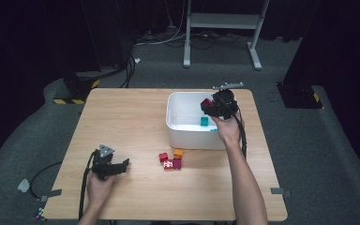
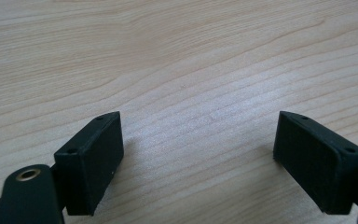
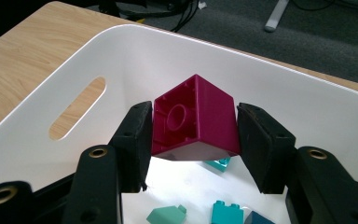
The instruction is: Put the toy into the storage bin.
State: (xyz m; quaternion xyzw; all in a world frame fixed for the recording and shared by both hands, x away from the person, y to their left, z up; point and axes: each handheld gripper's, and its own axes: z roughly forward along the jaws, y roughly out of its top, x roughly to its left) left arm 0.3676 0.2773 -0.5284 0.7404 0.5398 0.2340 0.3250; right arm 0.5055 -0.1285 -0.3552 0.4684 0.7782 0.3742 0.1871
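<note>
Your right claw (image 3: pixel 193 133) is pinching a magenta block (image 3: pixel 196 121) between its two pads, with the block's hollow underside turned toward the camera and one corner pointing up. You hold it over the inside of the white bin (image 1: pixel 180 117), above the bin's floor and near the wall that has the oval handle slot (image 3: pixel 78 107). Below the block, on the bin's floor, lie a few teal blocks (image 3: pixel 226 212) and a pale green piece (image 3: pixel 166 215). Just outside the bin, near its front wall on the bench (image 1: pixel 136 122), sits a small cluster: a red block (image 1: pixel 163 157), an orange block (image 1: pixel 178 153) and a magenta block with a white patterned one (image 1: pixel 172 164) touching each other. Your left claw (image 2: pixel 198 156) is well apart from the bin, resting low over bare bench, its jaws spread wide with nothing between them.
</note>
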